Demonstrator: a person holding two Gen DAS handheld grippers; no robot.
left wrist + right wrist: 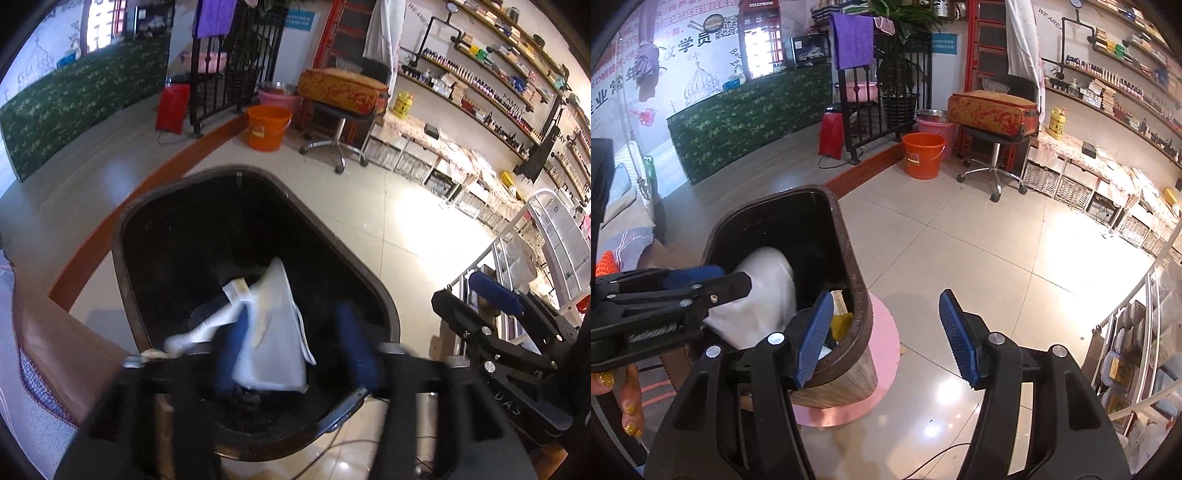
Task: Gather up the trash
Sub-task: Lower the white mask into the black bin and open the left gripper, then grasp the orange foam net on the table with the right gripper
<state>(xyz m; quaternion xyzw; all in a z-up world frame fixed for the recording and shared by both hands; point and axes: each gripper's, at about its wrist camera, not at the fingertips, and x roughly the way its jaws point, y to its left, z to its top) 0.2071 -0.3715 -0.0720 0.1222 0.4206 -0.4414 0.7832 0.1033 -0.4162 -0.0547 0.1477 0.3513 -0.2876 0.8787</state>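
Observation:
A dark brown trash bin stands on the tiled floor, on a pink round base. Inside it lies crumpled white trash, which also shows in the right wrist view as white trash beside a yellow wrapper. My left gripper hangs blurred over the bin's mouth, jaws apart, with the white trash between them and loose of the pads. My right gripper is open and empty, its left finger over the bin rim, its right finger over floor. Each gripper appears in the other's view: left gripper, right gripper.
An orange bucket and a swivel chair bearing a red-and-yellow case stand beyond the bin. Shelves of bottles line the right wall. A white rack stands close on the right. A hand with glittery nails holds the left gripper.

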